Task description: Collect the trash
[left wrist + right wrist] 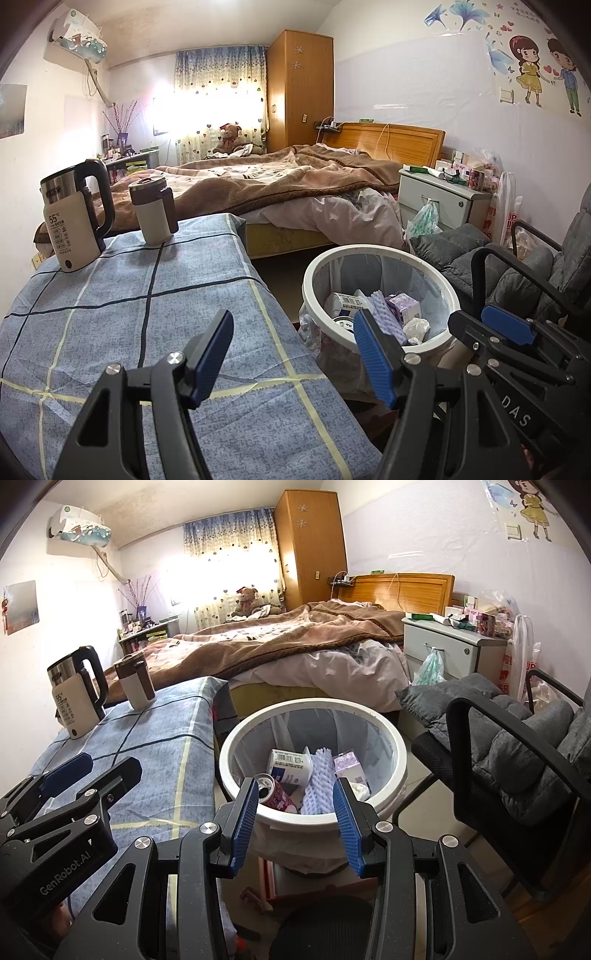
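White-rimmed trash bin (314,716) beside the checked-cloth worktop (147,325) already holds a can (275,794), cartons and foam, and both the left gripper (295,354) and right gripper (295,819) hang near it with jaws released and empty, so the next move, I judge, calls for finding remaining litter.

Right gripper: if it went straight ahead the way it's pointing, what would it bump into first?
Probably the white trash bin. The open, empty right gripper points slightly down at its near rim, with the red can and purple foam net just inside. Depth is hard to judge.
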Action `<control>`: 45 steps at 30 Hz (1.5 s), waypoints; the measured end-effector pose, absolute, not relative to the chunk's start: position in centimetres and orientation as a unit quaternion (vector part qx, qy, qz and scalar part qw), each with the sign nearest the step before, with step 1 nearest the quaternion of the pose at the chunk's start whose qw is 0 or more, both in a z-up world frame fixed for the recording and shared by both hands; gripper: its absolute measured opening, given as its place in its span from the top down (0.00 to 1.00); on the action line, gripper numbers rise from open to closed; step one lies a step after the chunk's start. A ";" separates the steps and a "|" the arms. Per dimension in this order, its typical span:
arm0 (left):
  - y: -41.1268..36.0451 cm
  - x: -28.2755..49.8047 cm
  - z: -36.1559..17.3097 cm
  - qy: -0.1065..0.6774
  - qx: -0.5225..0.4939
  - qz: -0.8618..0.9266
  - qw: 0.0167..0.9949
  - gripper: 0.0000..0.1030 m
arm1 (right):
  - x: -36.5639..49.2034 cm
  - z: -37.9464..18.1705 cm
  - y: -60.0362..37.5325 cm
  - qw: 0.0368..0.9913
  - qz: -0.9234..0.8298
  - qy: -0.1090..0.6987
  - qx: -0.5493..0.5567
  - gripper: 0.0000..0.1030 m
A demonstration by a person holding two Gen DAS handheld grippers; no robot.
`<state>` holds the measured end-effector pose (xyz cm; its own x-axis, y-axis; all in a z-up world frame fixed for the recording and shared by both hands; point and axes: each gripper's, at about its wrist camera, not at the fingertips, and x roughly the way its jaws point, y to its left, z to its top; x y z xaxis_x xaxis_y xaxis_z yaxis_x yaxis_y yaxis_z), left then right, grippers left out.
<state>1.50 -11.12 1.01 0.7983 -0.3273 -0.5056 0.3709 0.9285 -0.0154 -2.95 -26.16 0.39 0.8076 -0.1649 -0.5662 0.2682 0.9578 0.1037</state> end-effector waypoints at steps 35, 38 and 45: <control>-11.0 1.5 0.7 0.260 0.042 -0.185 0.947 0.33 | -3.0 0.4 -26.2 0.946 -0.116 0.289 0.089 0.58; -11.0 1.5 0.7 0.260 0.042 -0.185 0.947 0.33 | -3.0 0.4 -26.1 0.946 -0.116 0.289 0.090 0.58; -11.0 1.5 0.6 0.262 0.042 -0.185 0.946 0.33 | -3.0 0.4 -26.1 0.946 -0.116 0.289 0.090 0.58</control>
<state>1.51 -11.01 0.62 0.7947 -0.3273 -0.5111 0.3718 0.9282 -0.0163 -3.01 -26.07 0.42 0.8067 -0.1669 -0.5669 0.2706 0.9571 0.1032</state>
